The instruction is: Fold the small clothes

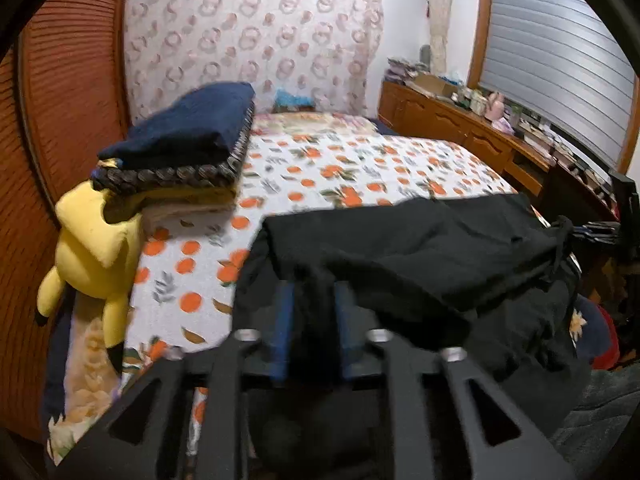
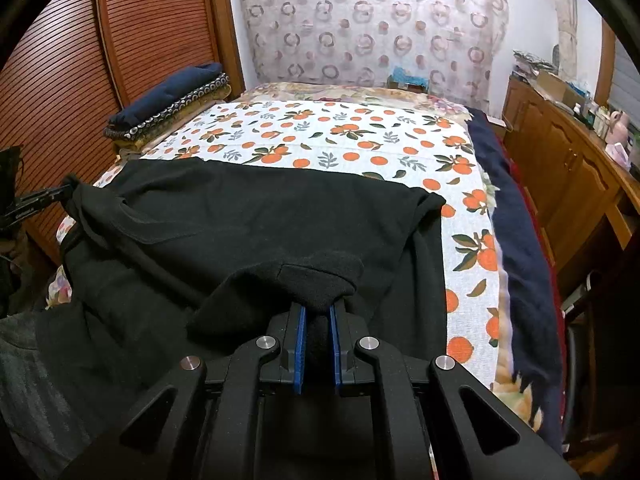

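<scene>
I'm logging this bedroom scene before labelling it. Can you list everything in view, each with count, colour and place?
black garment: one, black, spread on the near end of the bed
bedsheet: one, white with orange fruit print, covering the bed
folded textiles: one stack, navy on top, patterned and yellow beneath, on the bed beside the louvred doors
plush toy: one, yellow, at the bed's edge below the stack
louvred doors: brown, beside the bed
curtain: one, pale with ring pattern, beyond the bed
wooden cabinet: one, brown, cluttered top, under the window
left gripper: black, blue pads, garment between them
right gripper: black, blue pads, clamped on garment fold

Orange-print bed (image 2: 340,136), slatted wooden wardrobe (image 2: 132,32), shuttered window (image 1: 560,52).
</scene>
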Demonstrator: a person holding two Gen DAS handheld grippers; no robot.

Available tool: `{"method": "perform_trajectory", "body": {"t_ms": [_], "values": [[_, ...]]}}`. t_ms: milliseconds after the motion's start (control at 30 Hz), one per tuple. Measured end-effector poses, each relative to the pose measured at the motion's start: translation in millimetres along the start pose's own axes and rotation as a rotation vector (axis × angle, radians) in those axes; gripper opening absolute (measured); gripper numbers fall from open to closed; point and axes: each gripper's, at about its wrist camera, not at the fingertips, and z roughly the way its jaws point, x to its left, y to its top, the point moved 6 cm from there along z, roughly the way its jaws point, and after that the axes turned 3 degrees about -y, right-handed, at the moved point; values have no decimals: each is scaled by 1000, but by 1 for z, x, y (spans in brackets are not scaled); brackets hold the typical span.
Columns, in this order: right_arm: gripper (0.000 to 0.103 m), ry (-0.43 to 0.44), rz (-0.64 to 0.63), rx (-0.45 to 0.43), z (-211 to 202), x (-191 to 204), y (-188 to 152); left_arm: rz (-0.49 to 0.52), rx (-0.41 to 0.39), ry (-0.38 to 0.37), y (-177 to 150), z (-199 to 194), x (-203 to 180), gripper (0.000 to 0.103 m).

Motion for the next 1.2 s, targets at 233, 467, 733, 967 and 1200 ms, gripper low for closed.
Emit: {"method": "perform_trajectory", "body": {"t_ms": [233, 467, 733, 967, 1200], "values": [[15, -37, -23, -27, -18, -7, 2, -19, -26, 25, 15, -6, 14, 71], [46, -73, -30, -65, -40, -24, 17, -6, -18, 55, 36, 21, 27, 81], [64, -88, -14, -59, 7, -39, 38, -30, 60, 45, 48, 76, 42, 81], [64, -89, 30, 18, 74, -50, 36, -50, 131, 26, 44, 105, 47, 81], [65, -65, 63, 52, 97, -59, 42, -36, 200, 15, 37, 126, 45, 81]]}}
